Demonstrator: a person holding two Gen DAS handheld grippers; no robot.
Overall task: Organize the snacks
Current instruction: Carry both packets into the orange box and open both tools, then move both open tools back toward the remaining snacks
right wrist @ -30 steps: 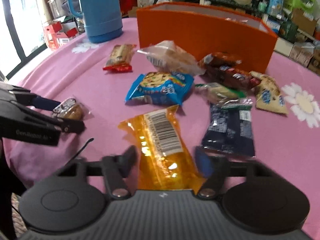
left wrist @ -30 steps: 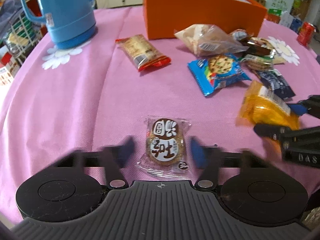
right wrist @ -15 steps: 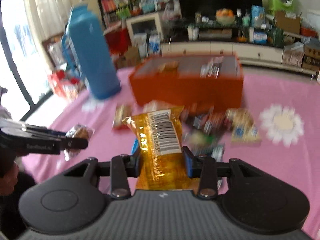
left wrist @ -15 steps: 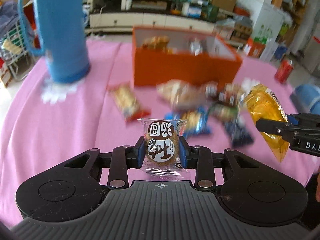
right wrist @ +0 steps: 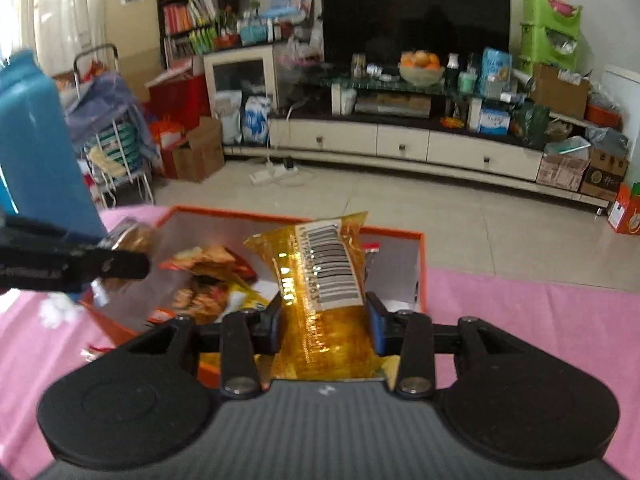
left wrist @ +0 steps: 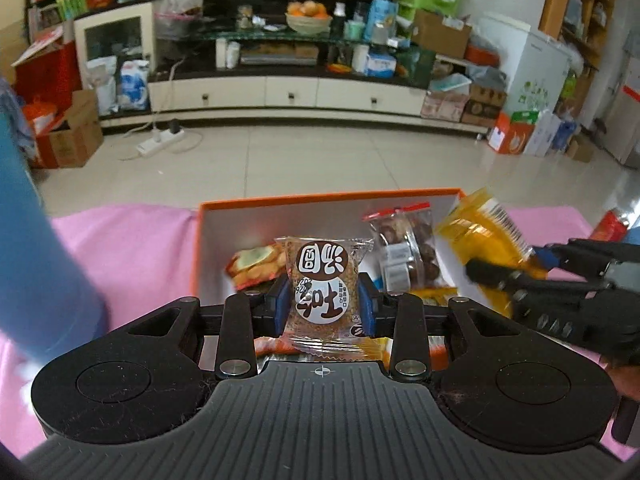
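Snacks are being held over the orange box: cookie packet clenched in left gripper jaws, yellow packet in right gripper jaws.

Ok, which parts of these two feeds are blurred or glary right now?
Left wrist view: the round biscuit packet reads sharp, while the blue flask at the left edge and the yellow packet are smeared; straight furniture lines bow from the fisheye. Right wrist view: softer overall, glare spots on the yellow packet, window light washes out the upper left.
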